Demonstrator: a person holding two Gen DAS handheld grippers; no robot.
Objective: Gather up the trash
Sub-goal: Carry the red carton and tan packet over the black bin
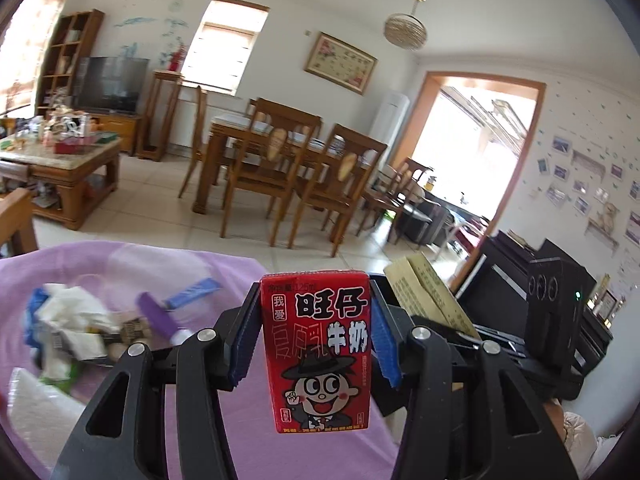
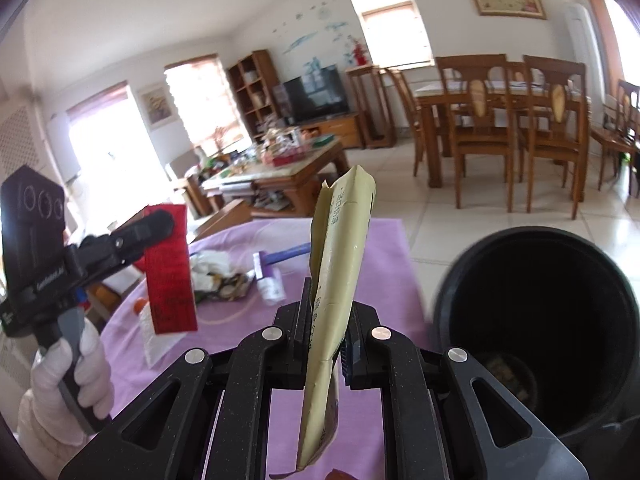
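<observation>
Left hand-held gripper pinches a red milk carton upright; right hand-held gripper clamps a flattened packet.

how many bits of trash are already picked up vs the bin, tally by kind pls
red milk carton, held in the left gripper: 1
yellowish paper packet, held in the right gripper: 1
black bin: 1
Total: 3. More trash lies in a blurred heap on the purple cloth, too unclear to count.

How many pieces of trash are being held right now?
2: a red milk carton in the left tool, a yellowish paper packet in the right tool.
</observation>
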